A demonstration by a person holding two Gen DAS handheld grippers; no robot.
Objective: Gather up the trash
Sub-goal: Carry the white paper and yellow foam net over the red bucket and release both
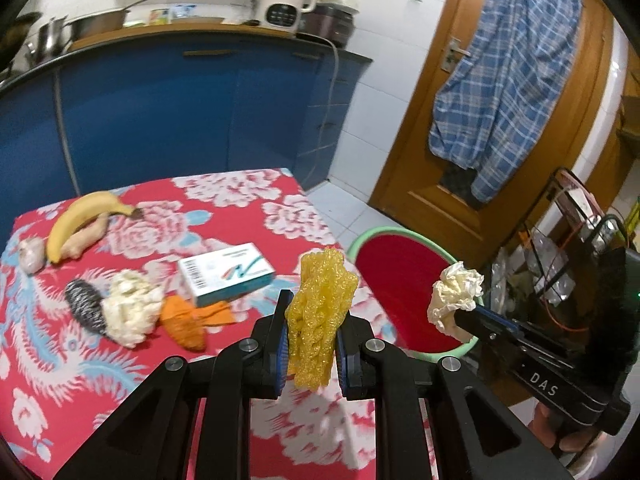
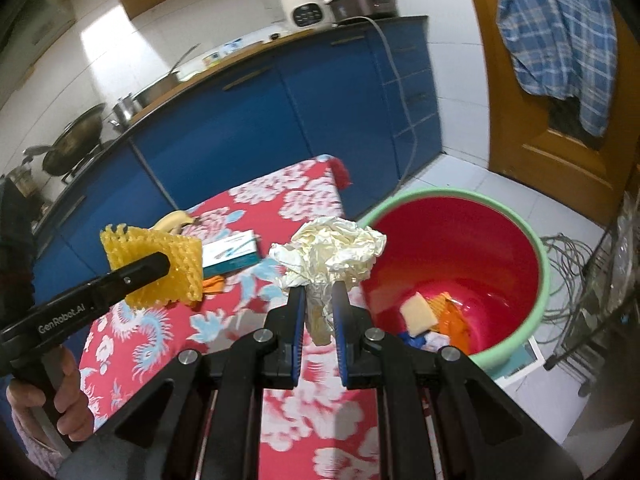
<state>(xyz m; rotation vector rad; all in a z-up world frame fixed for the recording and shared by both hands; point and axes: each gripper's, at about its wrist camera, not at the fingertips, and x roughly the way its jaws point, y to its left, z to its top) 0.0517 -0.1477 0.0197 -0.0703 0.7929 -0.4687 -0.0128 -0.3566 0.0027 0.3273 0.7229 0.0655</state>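
The yellow knobbly foam net sleeve (image 1: 320, 320) stands upright at lower centre of the left wrist view, clamped between the blue pads of the left gripper (image 1: 311, 344), above the edge of the red floral-print tablecloth (image 1: 240, 208). The crumpled cream-white plastic wrapper (image 2: 328, 256) sits at centre of the right wrist view, pinched by its lower tail in the closed right gripper (image 2: 319, 320), just left of the rim of the red plastic bucket with a pale green rim (image 2: 536, 240). The bucket stands on the tiled floor beside the table and holds a pale yellow sponge-like block (image 2: 418, 314) and orange scraps (image 2: 456, 320).

On the cloth, left half of the left wrist view: a white and teal cardboard box (image 1: 226, 274), orange peel pieces (image 1: 188, 322) touching its near side, a second crumpled cream wad (image 1: 132, 308), a grey-black scrubber (image 1: 86, 306) touching that wad, a yellow banana (image 1: 80, 220), a ginger root (image 1: 88, 236) alongside it, and a garlic bulb (image 1: 32, 254) at far left.
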